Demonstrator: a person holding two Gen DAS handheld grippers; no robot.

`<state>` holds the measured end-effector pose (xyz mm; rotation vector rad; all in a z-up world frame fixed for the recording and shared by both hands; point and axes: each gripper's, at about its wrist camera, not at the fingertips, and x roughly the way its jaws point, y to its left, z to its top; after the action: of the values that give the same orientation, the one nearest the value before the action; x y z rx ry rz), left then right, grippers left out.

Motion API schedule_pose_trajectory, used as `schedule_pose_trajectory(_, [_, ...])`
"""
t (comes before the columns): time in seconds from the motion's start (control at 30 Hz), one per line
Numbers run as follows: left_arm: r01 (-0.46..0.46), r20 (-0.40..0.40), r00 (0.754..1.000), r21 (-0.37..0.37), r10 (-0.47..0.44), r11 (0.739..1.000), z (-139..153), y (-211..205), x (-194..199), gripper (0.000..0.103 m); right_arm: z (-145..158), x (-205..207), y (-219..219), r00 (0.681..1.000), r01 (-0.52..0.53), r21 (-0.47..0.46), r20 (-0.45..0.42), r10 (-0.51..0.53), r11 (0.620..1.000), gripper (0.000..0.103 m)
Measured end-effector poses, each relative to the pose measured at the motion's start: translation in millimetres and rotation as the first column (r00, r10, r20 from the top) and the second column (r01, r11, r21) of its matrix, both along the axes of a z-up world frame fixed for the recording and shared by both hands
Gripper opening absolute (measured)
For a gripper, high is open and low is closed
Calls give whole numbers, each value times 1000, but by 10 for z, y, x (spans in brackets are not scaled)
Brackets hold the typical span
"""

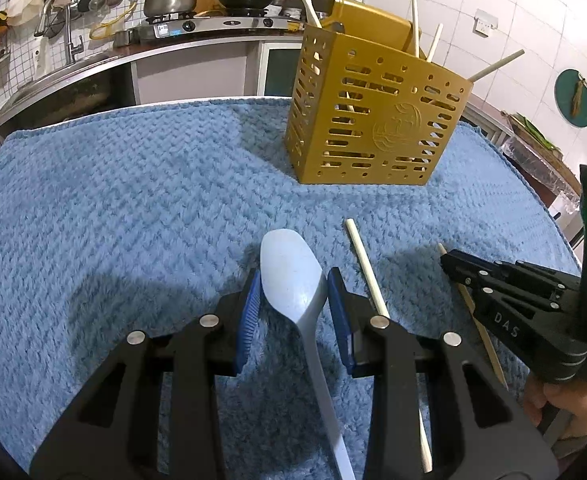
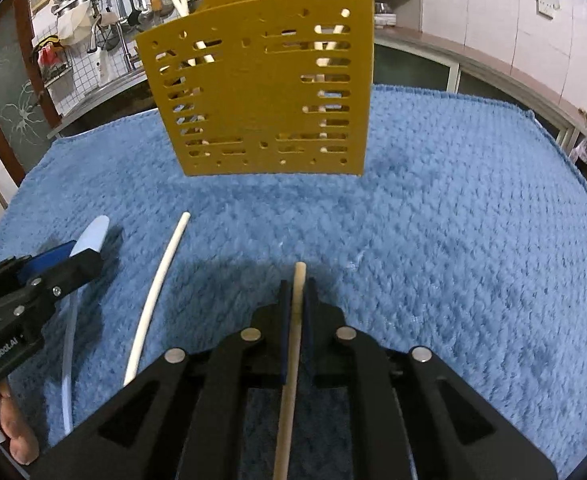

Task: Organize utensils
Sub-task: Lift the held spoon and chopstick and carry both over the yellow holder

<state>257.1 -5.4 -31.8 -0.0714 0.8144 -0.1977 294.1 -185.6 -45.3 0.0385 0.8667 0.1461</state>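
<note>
Left gripper (image 1: 293,300), far left of the work area: fingers apart, straddling the bowl of a pale blue spoon (image 1: 293,264). The blue pads (image 1: 253,312) sit just beside the bowl's edges; contact can't be confirmed. The spoon lies flat on the blue towel (image 1: 133,200) covering the table, handle running back under the gripper. It looks like thin plastic: light, stiff, smooth, so likely to slip. The narrow neck behind the bowl seems the better place to take hold than the wide, curved bowl.

Next to the right, a loose pale chopstick (image 1: 367,268) lies on the towel, near the spoon and untouched. Thin, light, rigid, prone to rolling; a grip near mid-length should keep it from tipping.

Further right, the right gripper (image 2: 298,292): fingers together, clamped on a wooden chopstick (image 2: 299,276) close to its thick end, with a short tip showing past the fingers. With most of its length trailing behind, it may swing.

Beyond, the gold slotted holder (image 1: 373,120) stands upright on the towel, several chopsticks already standing in it. Judged: sorting partly done, spoon and two chopsticks left.
</note>
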Motion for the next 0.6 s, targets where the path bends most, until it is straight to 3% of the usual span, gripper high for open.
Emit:
schedule_pose_trajectory(0.33, [-5, 13, 1000, 2, 5, 1000, -25, -22, 0, 33, 20, 30, -52, 1000, 17, 51, 6, -17, 999, 7])
schedule_pose_trajectory(0.6, [-16, 97, 995, -13, 17, 1000, 154, 8, -116, 33, 227, -107, -158, 993, -1, 122, 121, -14, 993, 7])
